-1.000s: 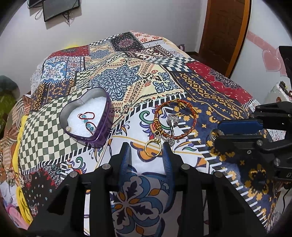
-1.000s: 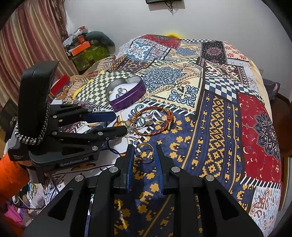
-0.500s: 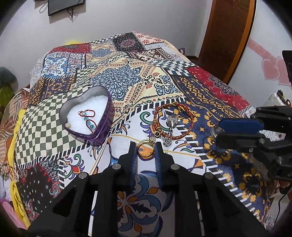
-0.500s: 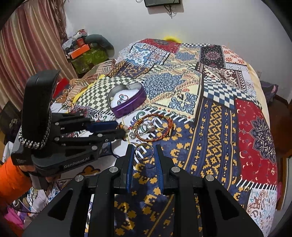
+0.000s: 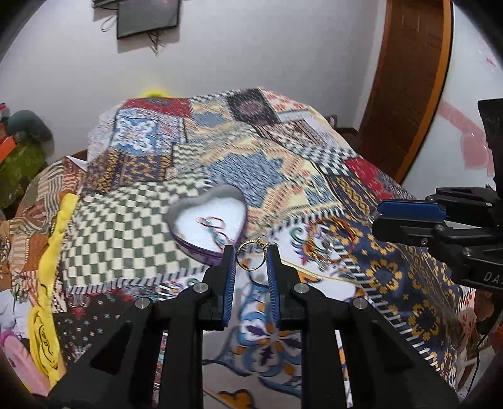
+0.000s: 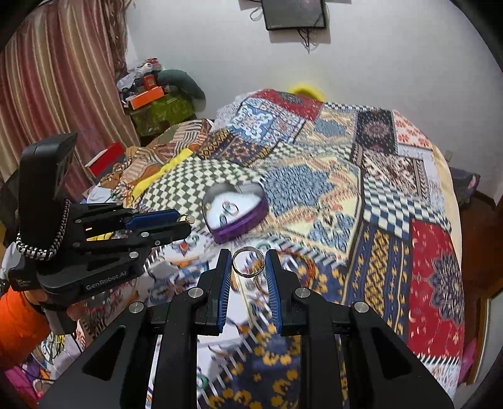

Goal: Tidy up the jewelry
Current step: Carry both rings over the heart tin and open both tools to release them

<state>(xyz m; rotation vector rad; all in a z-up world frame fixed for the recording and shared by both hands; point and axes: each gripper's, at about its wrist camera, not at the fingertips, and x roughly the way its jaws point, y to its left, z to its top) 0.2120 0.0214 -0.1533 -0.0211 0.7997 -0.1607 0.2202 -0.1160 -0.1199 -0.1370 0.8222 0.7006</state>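
Note:
My left gripper (image 5: 251, 251) is shut on a gold ring (image 5: 248, 243), held upright above the patterned bedspread (image 5: 132, 232). Just beyond its tips sits a purple heart-shaped box (image 5: 195, 249) with a white lining and small red and blue pieces (image 5: 213, 221) inside. My right gripper (image 6: 247, 256) is shut on a silver ring (image 6: 248, 249), also off the bed. The heart box (image 6: 239, 227) lies ahead of it, slightly left. A red and orange bracelet (image 5: 330, 239) lies on the bed to the right of the box. Each gripper shows in the other's view: the right gripper (image 5: 377, 217) and the left gripper (image 6: 184, 221).
A person's orange sleeve (image 6: 15, 324) holds the left tool. Yellow cloth (image 5: 53, 245) runs along the bed's left edge. Boxes and clutter (image 6: 154, 103) stand by the curtain. A wooden door (image 5: 408, 88) is at the far right, and a dark screen (image 6: 294, 12) hangs on the wall.
The left gripper closed on the gold ring and lifted it off the bedspread. The right gripper rose too with the silver ring. Both views now look further over the bed.

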